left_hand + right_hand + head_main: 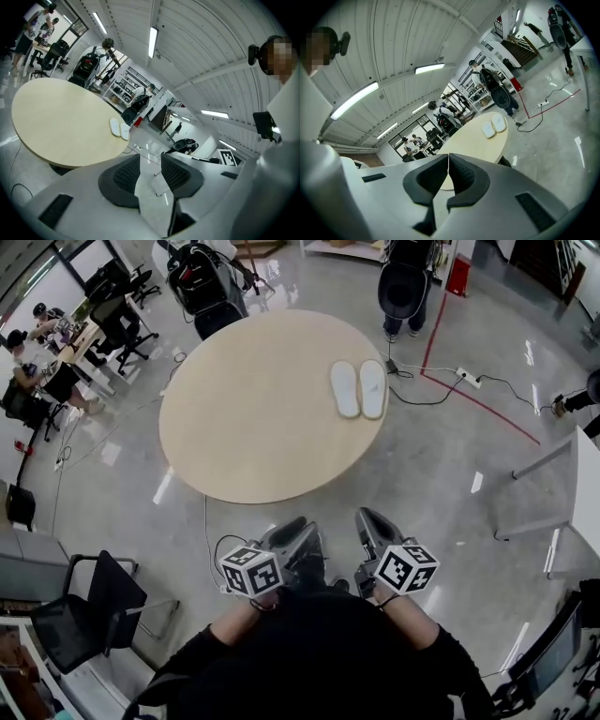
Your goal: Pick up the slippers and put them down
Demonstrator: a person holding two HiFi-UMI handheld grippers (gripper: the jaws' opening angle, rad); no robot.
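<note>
Slippers (359, 388) far right on table (253, 409) look light, floppy, I'd grab side edges; my left gripper (296, 531) spread empty, right gripper (369, 521) pressed together

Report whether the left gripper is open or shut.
Open. In the left gripper view, the left gripper has its jaws standing apart, with floor showing through the gap and nothing between them.

- the table (234, 427) stands in the middle of the floor.
- the two slippers (358, 388) lie side by side on the table, near its far right edge.
- the left gripper (289, 527) and the right gripper (367, 519) are next to each other, just before the table's near edge, well apart from the slippers.
- a chair (89, 610) stands at the near left.
- a power strip (466, 378) lies on the floor, right of the table.
</note>
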